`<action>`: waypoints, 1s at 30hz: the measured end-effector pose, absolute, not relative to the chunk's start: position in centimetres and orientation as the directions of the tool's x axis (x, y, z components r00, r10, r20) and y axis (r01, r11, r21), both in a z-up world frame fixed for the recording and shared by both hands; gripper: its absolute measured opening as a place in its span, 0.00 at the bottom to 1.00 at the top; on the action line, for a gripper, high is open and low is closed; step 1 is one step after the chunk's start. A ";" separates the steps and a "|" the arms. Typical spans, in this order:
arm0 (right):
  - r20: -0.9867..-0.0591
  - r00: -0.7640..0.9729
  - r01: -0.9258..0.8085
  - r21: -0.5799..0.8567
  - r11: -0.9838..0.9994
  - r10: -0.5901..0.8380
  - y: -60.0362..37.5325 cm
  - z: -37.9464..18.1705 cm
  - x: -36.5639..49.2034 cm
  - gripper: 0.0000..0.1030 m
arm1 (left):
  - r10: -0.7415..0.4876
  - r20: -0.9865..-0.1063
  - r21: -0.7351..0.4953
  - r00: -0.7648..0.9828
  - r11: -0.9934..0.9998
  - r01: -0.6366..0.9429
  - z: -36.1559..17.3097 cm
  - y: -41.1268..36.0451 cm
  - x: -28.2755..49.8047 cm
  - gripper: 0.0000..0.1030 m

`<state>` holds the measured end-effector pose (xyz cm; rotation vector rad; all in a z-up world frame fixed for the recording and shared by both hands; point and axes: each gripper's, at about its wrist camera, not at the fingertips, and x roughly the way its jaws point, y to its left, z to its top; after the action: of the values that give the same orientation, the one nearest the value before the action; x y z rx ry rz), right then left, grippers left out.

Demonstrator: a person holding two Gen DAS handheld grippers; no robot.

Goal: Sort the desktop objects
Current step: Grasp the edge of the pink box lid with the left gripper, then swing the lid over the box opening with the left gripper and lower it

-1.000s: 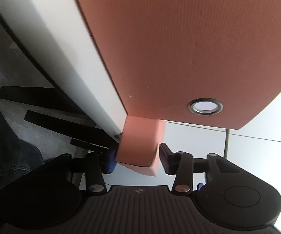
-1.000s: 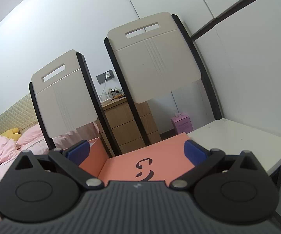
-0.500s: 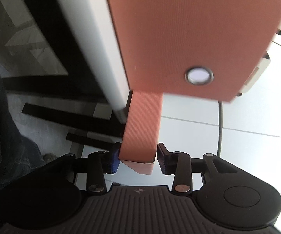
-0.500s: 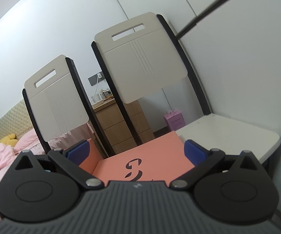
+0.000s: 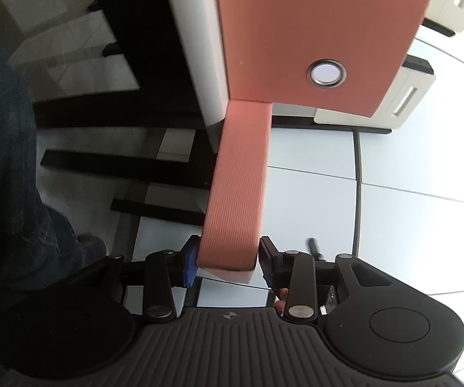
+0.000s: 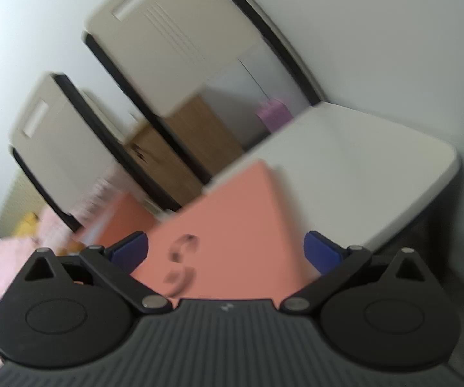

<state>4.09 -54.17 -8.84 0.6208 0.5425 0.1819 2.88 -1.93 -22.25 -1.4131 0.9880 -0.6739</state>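
Observation:
My left gripper (image 5: 227,262) is shut on the narrow flap (image 5: 236,187) of a salmon-orange box (image 5: 312,29), which has a metal eyelet (image 5: 327,73) on its side and lies on a white chair seat (image 5: 196,48). In the blurred right wrist view the same box (image 6: 232,225) shows its lid with a dark printed mark (image 6: 182,258). My right gripper (image 6: 225,251) is open, its blue pads on either side of the box lid without touching it.
Two white folding chairs with black frames (image 6: 167,32) stand ahead, one with its seat (image 6: 344,161) under the box. A wooden drawer unit (image 6: 183,148) and a pink bed (image 6: 6,258) lie behind. White tiled floor (image 5: 393,209) and black chair bars (image 5: 119,161) lie below the left gripper.
The flap in my left gripper has been drawn out longer and straighter from the box. The right gripper has tilted and moved, blurring its view; its fingers stay open.

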 end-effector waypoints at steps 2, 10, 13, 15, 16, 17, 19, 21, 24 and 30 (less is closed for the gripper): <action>-0.474 0.825 0.020 0.569 0.822 0.309 -55.3 -9.6 4.8 1.00 | -0.869 -0.160 -0.983 0.468 0.097 -0.155 -22.4 -2.3 3.2 0.42; -0.566 0.740 0.021 0.559 0.829 0.363 -56.1 -12.0 6.4 1.00 | -0.880 -0.163 -0.986 0.447 0.123 -0.116 -22.2 -3.0 4.2 0.42; -0.574 0.724 0.004 0.556 0.831 0.381 -55.9 -12.4 6.7 1.00 | -0.894 -0.125 -0.992 0.431 0.102 -0.077 -21.9 -1.9 3.2 0.39; -0.577 0.710 -0.008 0.567 0.824 0.404 -56.0 -12.8 6.7 1.00 | -0.906 -0.117 -0.993 0.408 0.105 -0.052 -22.5 -2.1 2.6 0.39; -0.576 0.702 -0.015 0.575 0.818 0.418 -56.1 -13.0 6.7 1.00 | -0.911 -0.111 -0.994 0.397 0.102 -0.044 -22.6 -2.1 2.1 0.39; -0.574 0.693 -0.022 0.588 0.809 0.436 -56.2 -13.2 6.7 1.00 | -0.917 -0.107 -0.994 0.385 0.103 -0.030 -22.5 -2.0 1.7 0.39; -0.568 0.663 -0.034 0.628 0.777 0.488 -56.3 -14.0 7.0 1.00 | -0.925 -0.100 -0.994 0.367 0.107 -0.001 -22.3 -1.7 0.9 0.39; -0.578 0.620 -0.050 0.646 0.762 0.531 -55.9 -14.6 7.3 1.00 | -0.929 -0.092 -0.993 0.359 0.111 0.030 -21.8 -1.3 0.4 0.39; -0.580 0.569 -0.071 0.672 0.737 0.584 -55.5 -15.2 7.8 1.00 | -0.929 -0.090 -0.992 0.358 0.115 0.048 -21.5 -0.8 0.0 0.39; -0.548 0.445 -0.110 0.752 0.650 0.708 -54.2 -16.6 8.7 0.98 | -0.930 -0.094 -0.990 0.355 0.124 0.063 -21.3 -0.9 -0.2 0.39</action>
<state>8.70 -54.22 -16.57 0.7052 0.9873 0.5621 -0.25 -0.93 -21.31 -1.2162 0.9355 -0.9049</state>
